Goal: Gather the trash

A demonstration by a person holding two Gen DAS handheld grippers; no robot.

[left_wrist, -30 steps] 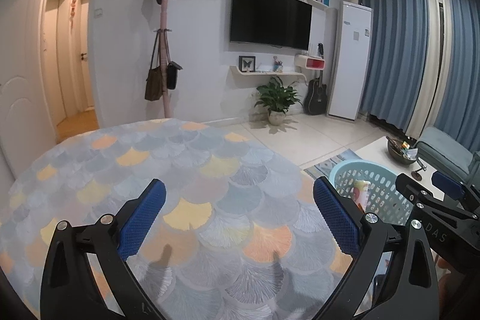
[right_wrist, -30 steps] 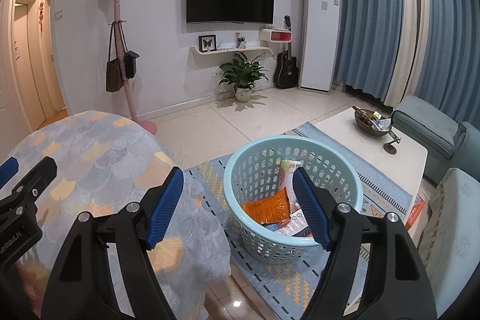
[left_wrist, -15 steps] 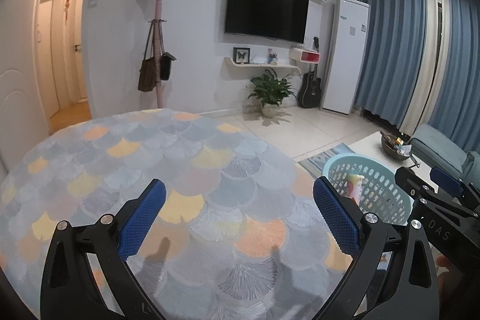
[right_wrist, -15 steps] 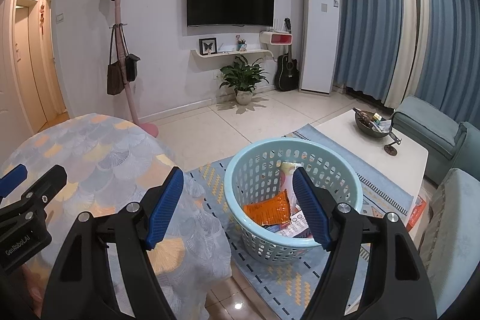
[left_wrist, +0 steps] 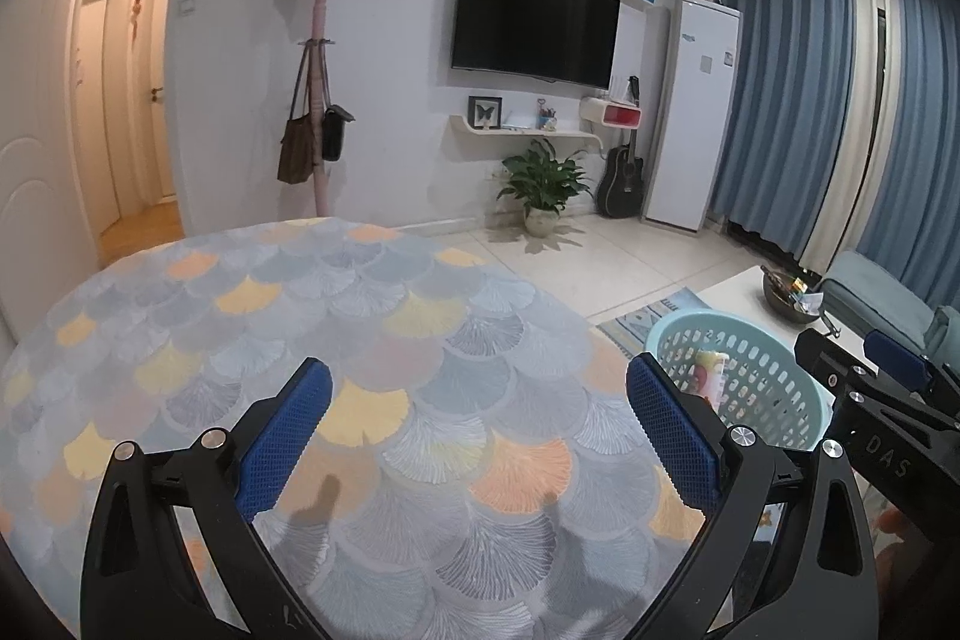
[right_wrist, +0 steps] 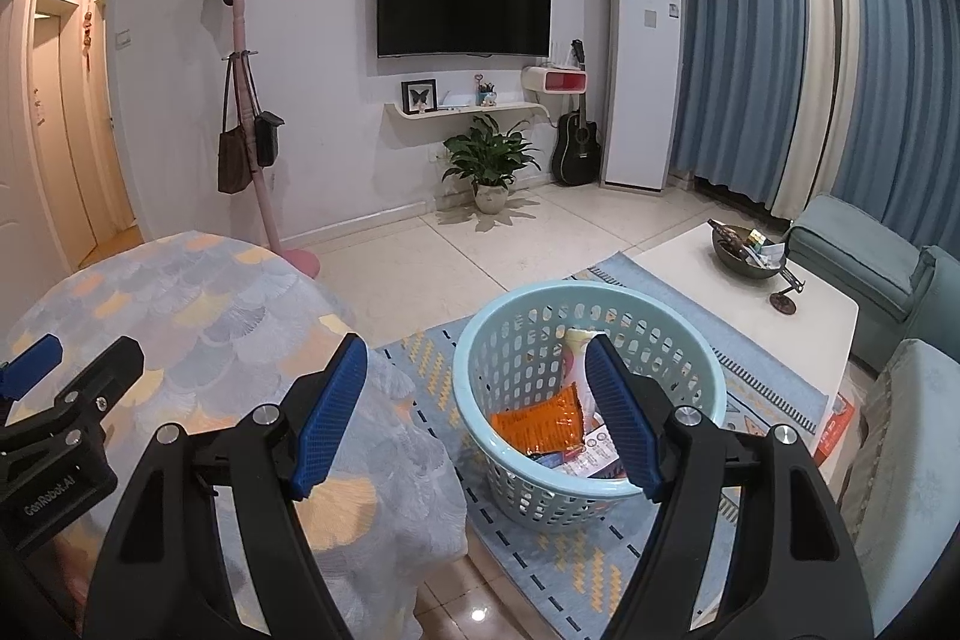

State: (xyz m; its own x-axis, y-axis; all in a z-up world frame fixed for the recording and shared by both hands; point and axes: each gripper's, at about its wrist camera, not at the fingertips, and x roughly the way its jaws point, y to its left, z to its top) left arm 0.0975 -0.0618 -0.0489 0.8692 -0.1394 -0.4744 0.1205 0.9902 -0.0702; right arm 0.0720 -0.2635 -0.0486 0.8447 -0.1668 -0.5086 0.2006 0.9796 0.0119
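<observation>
The left claw (left_wrist: 474,436) gapes wide and holds nothing, poised low in the frame above the round worktop (left_wrist: 288,316) draped in a grey, yellow and orange fan-patterned cloth; no litter shows on the cloth in this view. The right claw (right_wrist: 474,406) is likewise spread wide and empty, its blue pads framing the pale turquoise perforated plastic basket (right_wrist: 678,334), which stands on the blue patterned rug (right_wrist: 750,370) at lower centre of the right wrist view, just beside the hanging edge of the cloth.

The trash sits inside that basket: an orange crinkled snack wrapper (right_wrist: 540,421) lies against the near inner wall, a white and yellow tube-like bottle (right_wrist: 576,358) stands leaning with its long axis running up toward the far rim, and printed paper packets (right_wrist: 591,451) lie at the bottom.

The relation that matters: the basket lies ahead of and below the right claw, while from the left wrist view it appears far to the lower right (left_wrist: 750,340), past the worktop edge. The right hand is clearly nearer. Both claws point forward and roughly level, side by side, neither dipping toward anything. By my reading the collecting looks largely done, unless more litter lies outside these frames
</observation>
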